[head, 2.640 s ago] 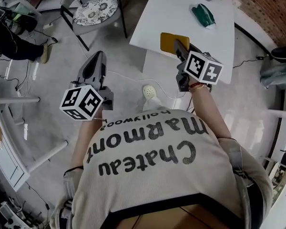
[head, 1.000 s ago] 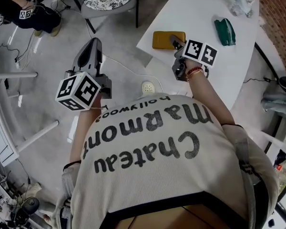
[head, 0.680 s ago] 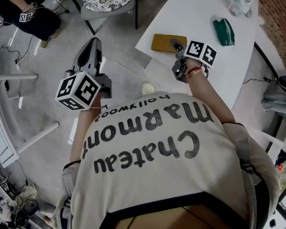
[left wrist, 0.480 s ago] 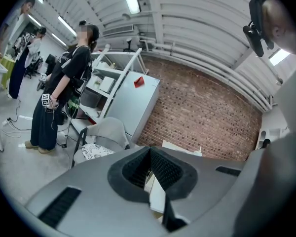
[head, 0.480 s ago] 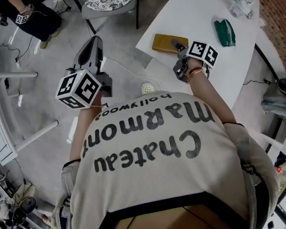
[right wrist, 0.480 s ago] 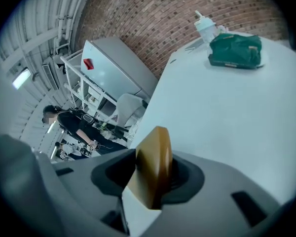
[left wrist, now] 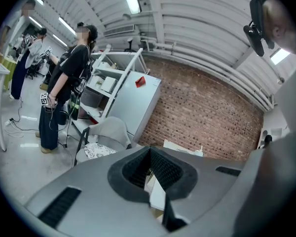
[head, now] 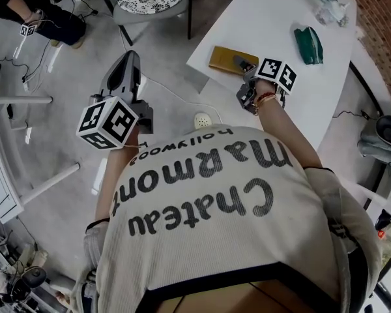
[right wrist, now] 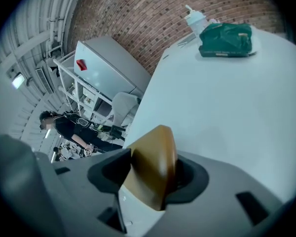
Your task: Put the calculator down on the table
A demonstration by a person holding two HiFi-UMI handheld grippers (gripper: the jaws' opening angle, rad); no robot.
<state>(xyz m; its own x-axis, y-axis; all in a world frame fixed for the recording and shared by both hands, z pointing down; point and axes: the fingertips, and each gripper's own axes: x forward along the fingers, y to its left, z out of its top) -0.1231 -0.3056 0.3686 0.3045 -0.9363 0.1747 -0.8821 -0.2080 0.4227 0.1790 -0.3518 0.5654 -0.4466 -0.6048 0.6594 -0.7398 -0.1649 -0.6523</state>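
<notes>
Calculator down on the white table
It lies near the table's corner, its near end between the right gripper's opening jaws; the left gripper hangs well apart, jaws together.

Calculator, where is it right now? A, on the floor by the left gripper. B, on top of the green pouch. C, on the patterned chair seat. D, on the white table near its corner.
D: the head view shows the calculator lying on the white table near its corner, with the right gripper at its near end and the fingers opening around it.
</notes>
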